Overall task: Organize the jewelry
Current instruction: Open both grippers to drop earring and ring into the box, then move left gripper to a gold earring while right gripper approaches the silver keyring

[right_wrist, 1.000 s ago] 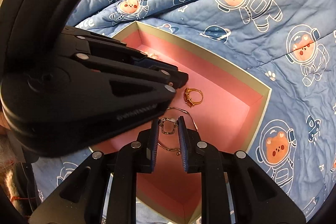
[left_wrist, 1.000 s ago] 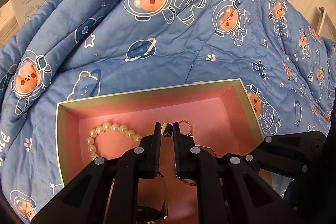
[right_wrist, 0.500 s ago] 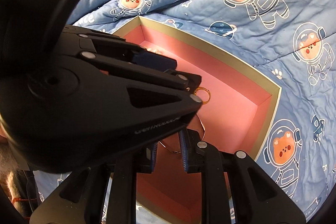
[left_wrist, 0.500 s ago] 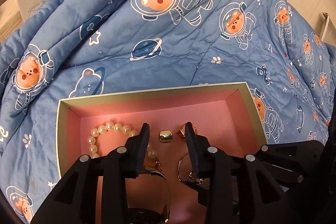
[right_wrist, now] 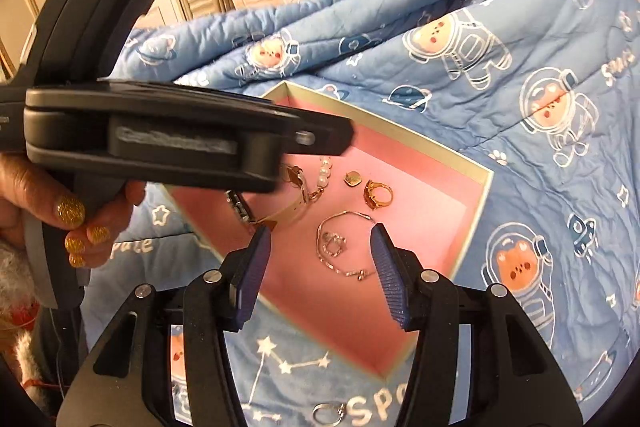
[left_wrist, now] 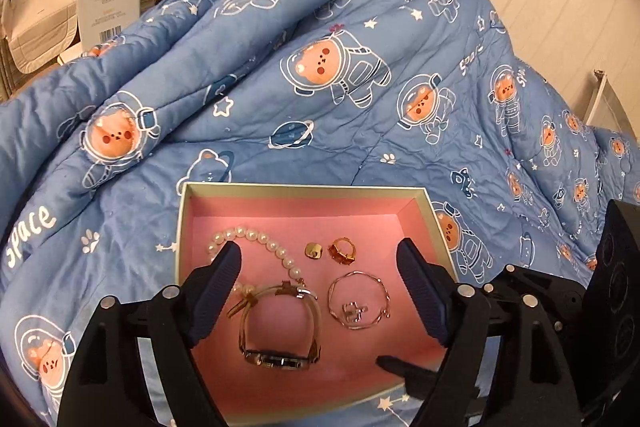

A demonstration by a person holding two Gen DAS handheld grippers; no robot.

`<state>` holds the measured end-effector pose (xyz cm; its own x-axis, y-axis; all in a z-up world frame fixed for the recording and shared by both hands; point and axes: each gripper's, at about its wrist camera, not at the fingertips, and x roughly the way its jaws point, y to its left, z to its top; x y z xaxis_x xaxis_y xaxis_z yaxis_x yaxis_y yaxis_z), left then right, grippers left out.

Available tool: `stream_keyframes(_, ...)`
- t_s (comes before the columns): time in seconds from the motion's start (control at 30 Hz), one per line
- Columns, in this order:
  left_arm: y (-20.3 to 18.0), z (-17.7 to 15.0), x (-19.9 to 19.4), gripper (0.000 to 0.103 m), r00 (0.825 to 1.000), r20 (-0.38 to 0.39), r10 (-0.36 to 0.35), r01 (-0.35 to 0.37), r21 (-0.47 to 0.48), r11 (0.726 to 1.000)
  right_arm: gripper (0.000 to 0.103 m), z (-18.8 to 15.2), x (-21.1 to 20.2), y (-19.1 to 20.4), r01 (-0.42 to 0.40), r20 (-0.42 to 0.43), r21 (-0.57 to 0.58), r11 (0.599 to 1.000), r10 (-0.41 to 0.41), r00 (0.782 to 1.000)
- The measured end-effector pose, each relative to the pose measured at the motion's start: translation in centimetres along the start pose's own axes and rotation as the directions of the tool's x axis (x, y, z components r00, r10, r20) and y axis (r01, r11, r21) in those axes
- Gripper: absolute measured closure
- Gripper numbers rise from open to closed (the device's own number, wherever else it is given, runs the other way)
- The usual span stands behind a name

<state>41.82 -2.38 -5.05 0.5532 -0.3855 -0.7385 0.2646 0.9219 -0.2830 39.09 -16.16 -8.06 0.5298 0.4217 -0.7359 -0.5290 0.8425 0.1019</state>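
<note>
L gripper (left_wrist: 320,259) wide and opening, R gripper (right_wrist: 318,239) partway, opening; both hold nothing. Watch (left_wrist: 280,323) in pink box (left_wrist: 304,191), strap running toward far wall; face looks blurred.

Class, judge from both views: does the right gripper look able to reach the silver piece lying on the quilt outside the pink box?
Probably yes. The silver piece lies bare on the quilt, just below the right gripper, whose opening jaws hold nothing.
</note>
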Motion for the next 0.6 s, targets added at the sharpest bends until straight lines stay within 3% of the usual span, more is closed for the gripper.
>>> stream_keyframes(0.13,-0.5,-2.6,-3.0,0.016,0.999,0.05,-0.002,0.0,0.038,0.999,0.05,-2.3,-2.4,0.0,0.011,0.035,0.026,1.0,-0.012,0.999)
stream_keyframes(0.6,-2.6,-13.8,-6.7,0.012,0.997,0.06,0.039,-0.049,0.167,0.985,0.05,-10.4,-6.6,1.3,0.111,0.059,0.148,0.983,-0.121,0.991)
